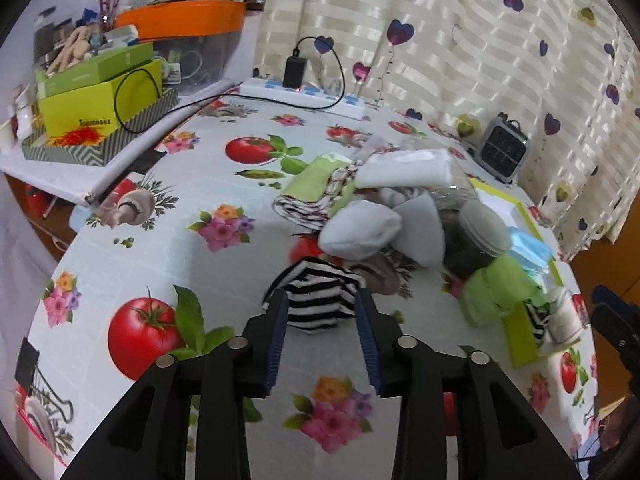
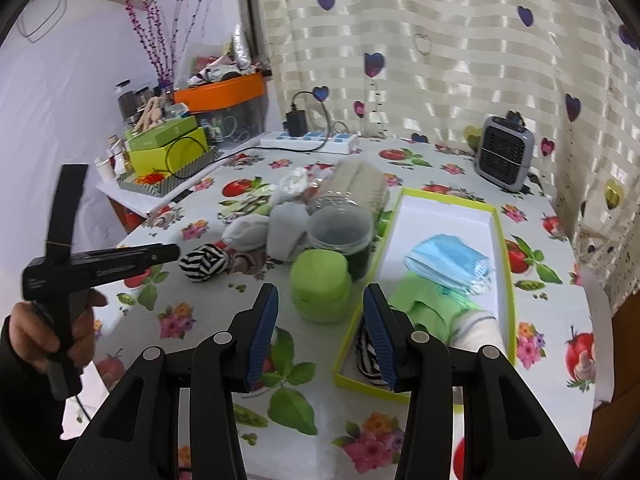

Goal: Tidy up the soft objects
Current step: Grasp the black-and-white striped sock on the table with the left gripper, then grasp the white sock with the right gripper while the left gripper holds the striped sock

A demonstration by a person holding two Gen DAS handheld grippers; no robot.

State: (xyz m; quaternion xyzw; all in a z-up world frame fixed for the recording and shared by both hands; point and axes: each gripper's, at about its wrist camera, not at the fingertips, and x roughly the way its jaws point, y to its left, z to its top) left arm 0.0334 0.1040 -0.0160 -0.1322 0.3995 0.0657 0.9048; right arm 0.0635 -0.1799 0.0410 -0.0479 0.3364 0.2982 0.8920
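1. Striped sock (image 1: pixel 320 300) sits on the table between my left tongs (image 1: pixel 322 300), which are wide apart. A sock pile (image 1: pixel 384 224) waits behind it.
2. My right tongs (image 2: pixel 320 300) are apart and hold nothing. Some soft things already lie in the box (image 2: pixel 505 248).

My left gripper (image 1: pixel 322 308) points toward twelve o'clock with its blue-padded fingers (image 1: pixel 278 336) spread wide, my left hand (image 2: pixel 48 332) wrapped around its handle at nine o'clock in the right wrist view, while my right gripper (image 2: pixel 320 328) also gapes wide, level and forward.
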